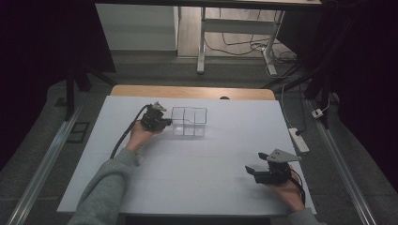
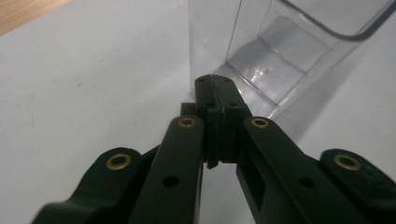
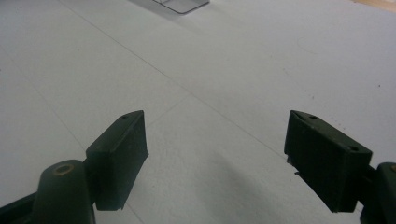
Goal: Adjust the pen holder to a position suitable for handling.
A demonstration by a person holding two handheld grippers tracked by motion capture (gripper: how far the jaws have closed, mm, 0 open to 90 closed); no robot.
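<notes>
A clear plastic organiser box (image 1: 189, 121), divided into compartments, stands upright on the white counter (image 1: 206, 154), toward its far edge and slightly left of centre. All positions below are given relative to this box.

Left gripper (image 1: 165, 123): at the box's left wall. In the left gripper view the fingers (image 2: 227, 100) are pressed together at the near corner of the box (image 2: 280, 60); a thin edge of clear wall appears to be pinched between them (the transparent material makes this hard to confirm).

Right gripper (image 1: 253, 171): well apart from the box, toward the near right of the counter. Its fingers (image 3: 119, 154) are spread wide and hold nothing; bare counter lies between them, and a corner of the box (image 3: 182, 4) shows far ahead.

Handling assessment:
- The box is judged light, rigid and thin-walled, so it should slide or tip readily under a one-sided pull.
- Smooth plastic offers little friction; a grip on a wall edge may slip.
- Excess squeeze could flex or crack the wall.
- Preferred hold: over the top rim of a wall or a divider, near a corner where the walls stiffen each other.
</notes>
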